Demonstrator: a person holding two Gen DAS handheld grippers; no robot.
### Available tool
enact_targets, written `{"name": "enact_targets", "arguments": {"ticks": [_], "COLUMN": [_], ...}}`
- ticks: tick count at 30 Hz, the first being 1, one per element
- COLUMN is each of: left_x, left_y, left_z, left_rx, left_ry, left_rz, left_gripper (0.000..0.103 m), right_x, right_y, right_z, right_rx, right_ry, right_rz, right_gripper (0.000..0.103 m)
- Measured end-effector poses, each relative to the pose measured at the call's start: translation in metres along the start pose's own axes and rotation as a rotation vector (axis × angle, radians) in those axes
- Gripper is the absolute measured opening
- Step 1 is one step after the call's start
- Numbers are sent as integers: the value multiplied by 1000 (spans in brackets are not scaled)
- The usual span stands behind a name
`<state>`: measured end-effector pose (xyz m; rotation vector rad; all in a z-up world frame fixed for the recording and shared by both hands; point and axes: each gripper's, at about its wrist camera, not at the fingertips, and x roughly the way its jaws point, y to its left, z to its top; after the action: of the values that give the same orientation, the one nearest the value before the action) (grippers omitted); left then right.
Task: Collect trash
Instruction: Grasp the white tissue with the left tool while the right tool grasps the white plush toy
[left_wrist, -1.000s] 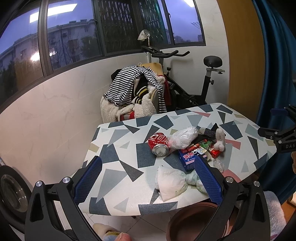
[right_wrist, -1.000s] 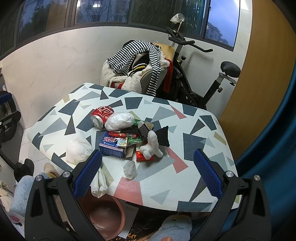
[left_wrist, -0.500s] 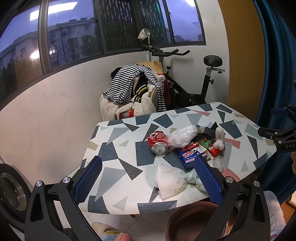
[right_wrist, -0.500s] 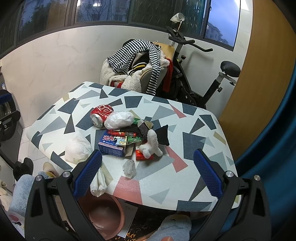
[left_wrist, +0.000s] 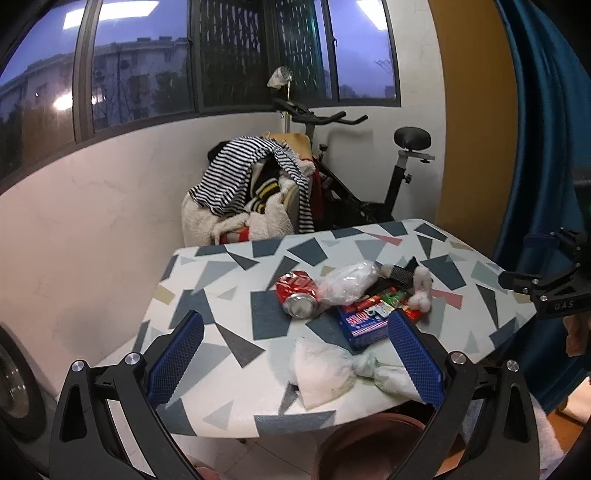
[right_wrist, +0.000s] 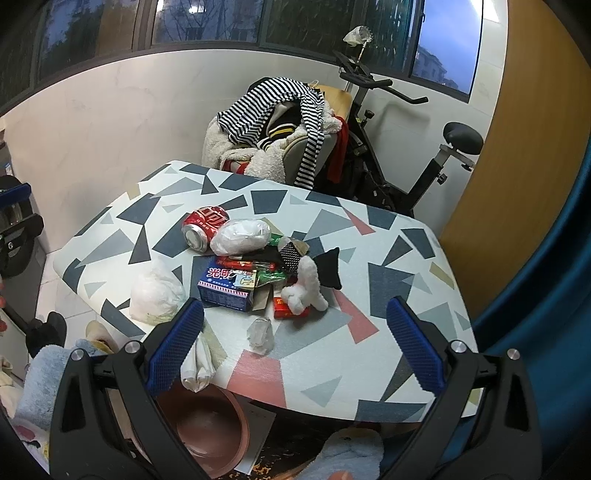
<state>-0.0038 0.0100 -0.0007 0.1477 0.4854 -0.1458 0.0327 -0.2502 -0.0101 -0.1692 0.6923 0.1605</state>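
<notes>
Trash lies in a heap on the patterned table (left_wrist: 236, 325) (right_wrist: 399, 291): a crushed red can (left_wrist: 297, 291) (right_wrist: 203, 225), a clear plastic bag (left_wrist: 349, 282) (right_wrist: 242, 236), a blue box (left_wrist: 364, 323) (right_wrist: 229, 284), red and green wrappers (right_wrist: 273, 275), a white plush toy (left_wrist: 421, 290) (right_wrist: 304, 288), a white bag (left_wrist: 321, 373) (right_wrist: 157, 295) and a small clear scrap (right_wrist: 260, 334). My left gripper (left_wrist: 293, 363) is open and empty above the near table edge. My right gripper (right_wrist: 293, 349) is open and empty, also short of the heap.
A brown-pink basin (right_wrist: 210, 432) (left_wrist: 369, 446) stands on the floor under the near table edge. A chair piled with clothes (left_wrist: 255, 192) and an exercise bike (left_wrist: 369, 184) stand behind the table. A blue curtain (left_wrist: 546, 147) hangs at the right.
The left gripper has drifted slightly left, so the table sits a little further right in its view. The right gripper has hardly moved. Both stay open.
</notes>
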Motion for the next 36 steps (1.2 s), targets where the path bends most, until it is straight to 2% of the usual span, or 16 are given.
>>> {"name": "enact_targets", "arguments": {"ticks": [5, 8, 11, 14, 17, 18, 19, 22, 26, 29, 30, 31, 32, 34, 35, 36], "left_x": [11, 29, 50, 68, 91, 103, 115, 148, 177, 199, 205, 209, 213, 209, 202, 194], "left_y": [5, 14, 23, 31, 38, 40, 42, 44, 37, 31, 29, 28, 27, 26, 26, 25], "left_z": [-10, -21, -36, -50, -62, -66, -70, -82, -89, -97, -100, -101, -103, -100, -95, -88], "left_rx": [9, -49, -117, -178, -250, -284, -317, -382, -392, -419, -432, -437, -430, -430, -420, -385], "left_ry": [12, 99, 178, 216, 263, 283, 304, 353, 382, 413, 422, 431, 449, 431, 395, 364], "left_rz": [8, -27, -43, -83, -128, -148, -163, -168, -172, -207, -232, -248, -246, -270, -287, -282], "left_gripper": [97, 98, 97, 97, 96, 92, 87, 84, 84, 83, 63, 23, 10, 6, 6, 5], "right_x": [9, 16, 29, 46, 55, 60, 63, 72, 79, 86, 89, 92, 95, 100, 107, 110], "right_y": [0, -3, 1, 4, 5, 5, 4, -1, -10, -20, -24, -27, -29, -32, -32, -32], "right_z": [-6, -10, -12, -14, -14, -15, -15, -16, -18, -19, -19, -19, -19, -16, -13, -12], "right_rx": [28, 50, 60, 81, 74, 68, 66, 54, 38, 61, 71, 77, 82, 80, 72, 70], "right_ry": [-2, 6, 35, 81, 91, 98, 102, 102, 89, 92, 91, 90, 86, 69, 63, 64], "right_rz": [47, 91, 91, 104, 39, 26, 27, 40, 2, 2, 8, 15, 24, 41, 50, 56], "right_gripper": [97, 97, 97, 97, 97, 97, 97, 97, 97, 97, 97, 97, 97, 94, 84, 79]}}
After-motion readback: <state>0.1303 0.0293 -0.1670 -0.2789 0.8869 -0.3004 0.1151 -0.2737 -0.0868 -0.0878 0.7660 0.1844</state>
